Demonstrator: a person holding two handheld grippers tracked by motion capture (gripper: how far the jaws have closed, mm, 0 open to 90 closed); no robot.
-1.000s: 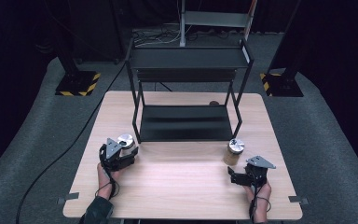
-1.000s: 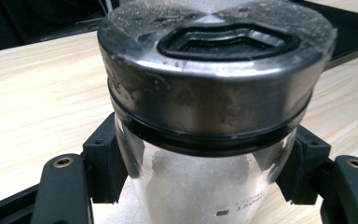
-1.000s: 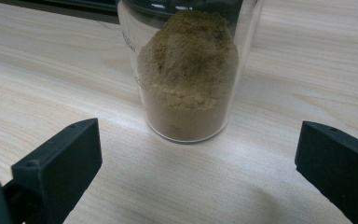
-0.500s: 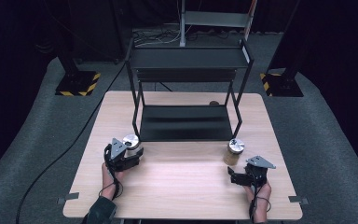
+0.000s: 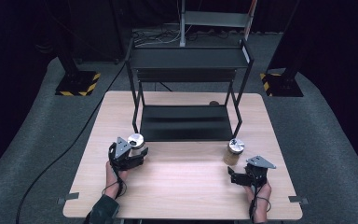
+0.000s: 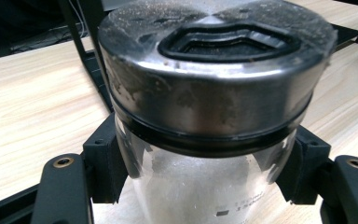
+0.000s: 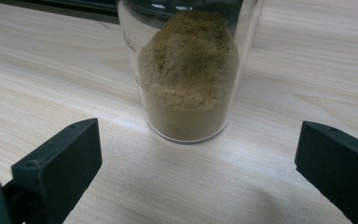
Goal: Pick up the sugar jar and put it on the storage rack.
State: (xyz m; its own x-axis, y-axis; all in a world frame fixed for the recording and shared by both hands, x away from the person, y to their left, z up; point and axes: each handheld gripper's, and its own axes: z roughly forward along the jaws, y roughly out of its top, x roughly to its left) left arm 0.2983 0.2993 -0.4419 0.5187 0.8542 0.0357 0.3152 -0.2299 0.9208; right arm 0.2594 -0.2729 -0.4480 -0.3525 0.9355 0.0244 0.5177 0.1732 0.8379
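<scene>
At about eight o'clock on the table (image 5: pixel 182 186), our left gripper (image 5: pixel 137 156) is clamped on a jar with a steel lid (image 6: pixel 209 93), just in front of the black rack (image 5: pixel 186 121). Over at four o'clock, our right gripper (image 5: pixel 233 176) stands wide apart, facing a second jar of brown powder (image 7: pixel 189 79) without touching it. We judge one jar grasped, neither shelved yet; the other grasp remains. Bare tabletop lies between the grippers, the near edge sits close behind our hands, and the rack's lower shelf is free.

Two jars (image 5: pixel 135 140) (image 5: pixel 235 150), one black rack (image 5: pixel 186 122), one table (image 5: pixel 186 186), two grippers (image 5: pixel 137 156) (image 5: pixel 235 175).
</scene>
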